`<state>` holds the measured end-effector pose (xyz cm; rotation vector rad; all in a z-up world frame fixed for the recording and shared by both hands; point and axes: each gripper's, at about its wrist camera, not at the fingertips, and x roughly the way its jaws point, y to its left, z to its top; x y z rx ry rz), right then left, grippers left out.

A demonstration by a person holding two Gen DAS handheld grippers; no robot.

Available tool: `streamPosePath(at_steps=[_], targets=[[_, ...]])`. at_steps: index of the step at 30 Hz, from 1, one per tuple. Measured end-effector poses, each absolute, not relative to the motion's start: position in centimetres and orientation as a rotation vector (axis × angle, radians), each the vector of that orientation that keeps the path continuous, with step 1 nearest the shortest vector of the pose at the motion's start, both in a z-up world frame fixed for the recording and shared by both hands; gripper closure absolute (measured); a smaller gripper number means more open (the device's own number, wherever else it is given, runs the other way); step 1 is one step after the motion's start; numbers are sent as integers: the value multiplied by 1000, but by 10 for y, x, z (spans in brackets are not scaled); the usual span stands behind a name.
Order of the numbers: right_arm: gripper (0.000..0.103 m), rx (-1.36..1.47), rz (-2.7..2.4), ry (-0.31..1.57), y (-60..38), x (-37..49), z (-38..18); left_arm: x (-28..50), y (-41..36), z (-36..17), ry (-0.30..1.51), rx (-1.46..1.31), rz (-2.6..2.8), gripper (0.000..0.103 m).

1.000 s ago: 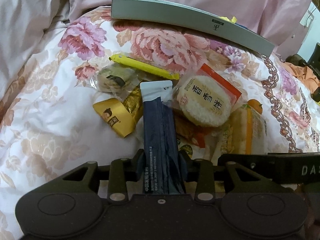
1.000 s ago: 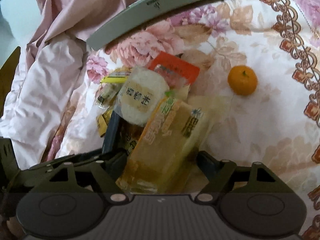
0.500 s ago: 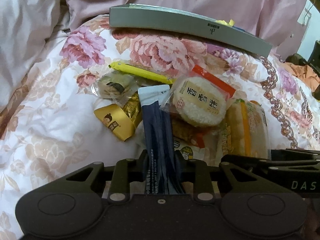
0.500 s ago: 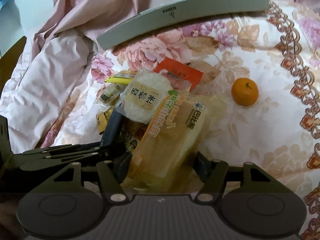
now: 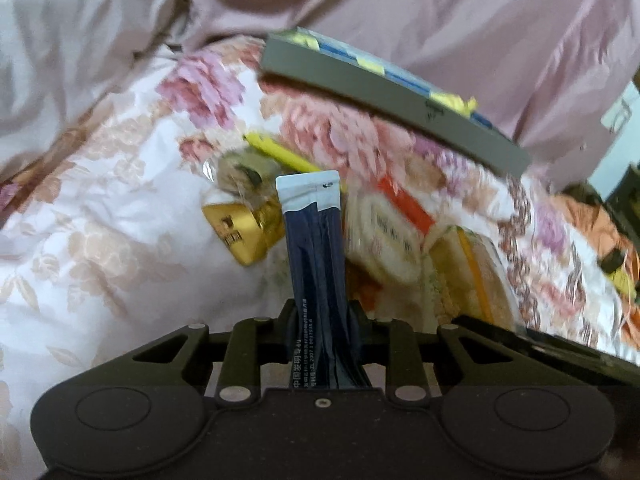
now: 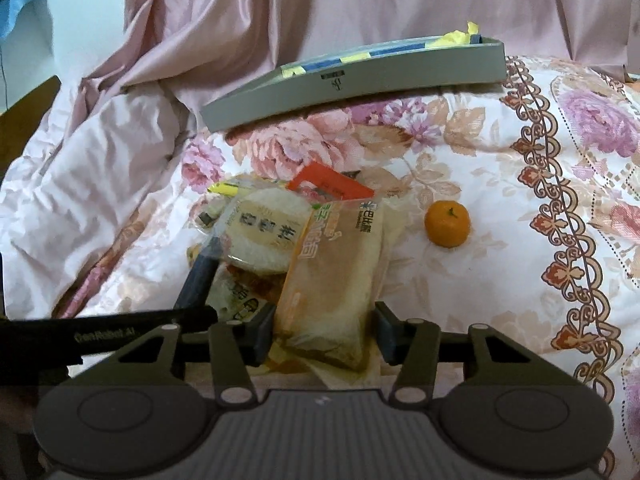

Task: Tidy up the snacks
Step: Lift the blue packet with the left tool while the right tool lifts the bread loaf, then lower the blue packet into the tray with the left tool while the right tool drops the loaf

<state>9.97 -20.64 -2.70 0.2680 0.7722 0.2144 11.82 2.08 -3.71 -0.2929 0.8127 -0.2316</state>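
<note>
Now left gripper (image 5: 322, 316) jaws pinch navy stick pack (image 5: 316, 264) — right gripper (image 6: 324, 330) jaws closing round bread packet (image 6: 334, 280)

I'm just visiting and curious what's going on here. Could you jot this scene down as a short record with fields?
Setting: floral quilt on a bed
Left gripper: shut on a dark blue stick packet
Right gripper: jaws closing around a bagged bread
Snack pile: round rice cracker, gold packet, yellow stick
Apart: mandarin
Container: grey tray behind the pile
</note>
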Motion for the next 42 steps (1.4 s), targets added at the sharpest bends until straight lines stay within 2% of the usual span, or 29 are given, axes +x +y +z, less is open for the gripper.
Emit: streamPosePath(at_steps=[18, 32, 42], targets=[[48, 269, 236, 473, -223, 108, 5, 143, 6, 4, 589, -253, -205, 76], [48, 253, 170, 218, -261, 166, 35, 255, -51, 66, 470, -328, -180, 76], [48, 350, 79, 217, -310, 227, 27, 327, -99, 76, 476, -300, -161, 76]])
